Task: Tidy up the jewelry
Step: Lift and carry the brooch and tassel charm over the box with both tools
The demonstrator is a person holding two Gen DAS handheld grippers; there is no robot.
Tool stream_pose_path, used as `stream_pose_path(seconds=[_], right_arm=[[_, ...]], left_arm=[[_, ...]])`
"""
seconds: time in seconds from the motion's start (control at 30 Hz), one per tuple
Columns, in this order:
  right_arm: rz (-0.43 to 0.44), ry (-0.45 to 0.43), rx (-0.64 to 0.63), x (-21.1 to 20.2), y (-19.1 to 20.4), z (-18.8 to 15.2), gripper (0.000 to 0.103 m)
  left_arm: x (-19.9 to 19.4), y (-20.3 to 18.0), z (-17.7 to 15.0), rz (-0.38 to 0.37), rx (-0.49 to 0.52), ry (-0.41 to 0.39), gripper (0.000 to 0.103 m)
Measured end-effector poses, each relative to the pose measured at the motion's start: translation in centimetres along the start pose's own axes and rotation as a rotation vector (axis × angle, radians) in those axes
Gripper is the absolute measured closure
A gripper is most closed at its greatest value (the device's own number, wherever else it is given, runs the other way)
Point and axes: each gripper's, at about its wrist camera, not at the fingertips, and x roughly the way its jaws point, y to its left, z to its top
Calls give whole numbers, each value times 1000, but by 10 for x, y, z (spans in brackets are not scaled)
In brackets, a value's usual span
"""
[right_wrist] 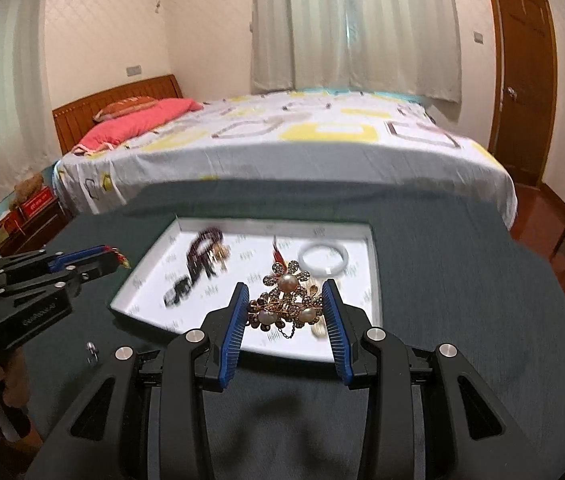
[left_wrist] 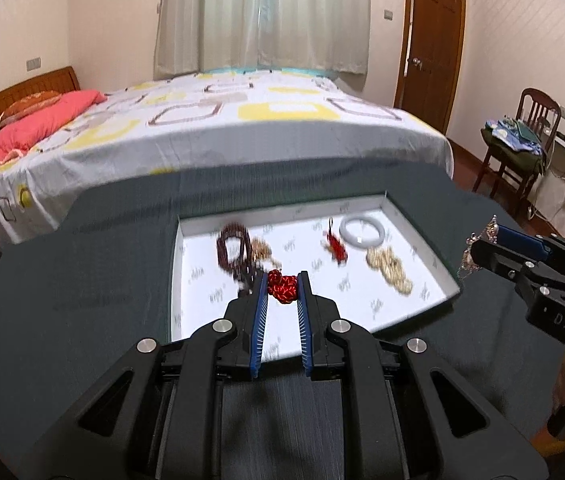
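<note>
A white tray [left_wrist: 448, 280] lies on a dark green cloth. It holds a dark bead bracelet [left_wrist: 234, 250], a red tassel charm [left_wrist: 338, 249], a pale jade bangle [left_wrist: 362, 231] and a cream bead bracelet [left_wrist: 390, 270]. My left gripper [left_wrist: 282, 286] is shut on a red knotted cord ornament [left_wrist: 282, 287] above the tray's near edge. My right gripper [right_wrist: 286, 300] is shut on a gold pearl flower brooch [right_wrist: 286, 300] above the tray [right_wrist: 374, 248]; it also shows at the right of the left wrist view [left_wrist: 478, 248].
The cloth-covered table [left_wrist: 82, 280] stands against a bed [left_wrist: 242, 128]. A small silver ring piece [right_wrist: 91, 350] lies on the cloth left of the tray. A chair with clutter [left_wrist: 522, 140] stands at the right, a wooden door [left_wrist: 434, 40] behind.
</note>
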Motion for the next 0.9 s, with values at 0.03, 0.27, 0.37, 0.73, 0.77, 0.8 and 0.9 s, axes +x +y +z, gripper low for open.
stream_pose_path(seconds=[0.03,0.27,0.37,0.73,0.77,0.8,0.9], right_arm=[[3,-8,-6,1,2,4,65],[33,-34,-34,28,15,30,65],[42,-6,-38,47,18,27,65],[50,182,-45,122,22,-14,65],[48,192,-47,126,23,-16,65],[47,200,-48,129,23,-17,65],[45,224,-50,139,21,-22,65]], left_arm=[[1,1,4,3,2,-9,88],[26,9,30,10,-4,-36,88],[44,14,28,15,-11,-17,88],[113,38,-17,46,-54,142,88],[118,41,-19,49,-61,155,88],[121,43,-20,50,-65,161,88],[130,48,-25,54,-76,187,88]])
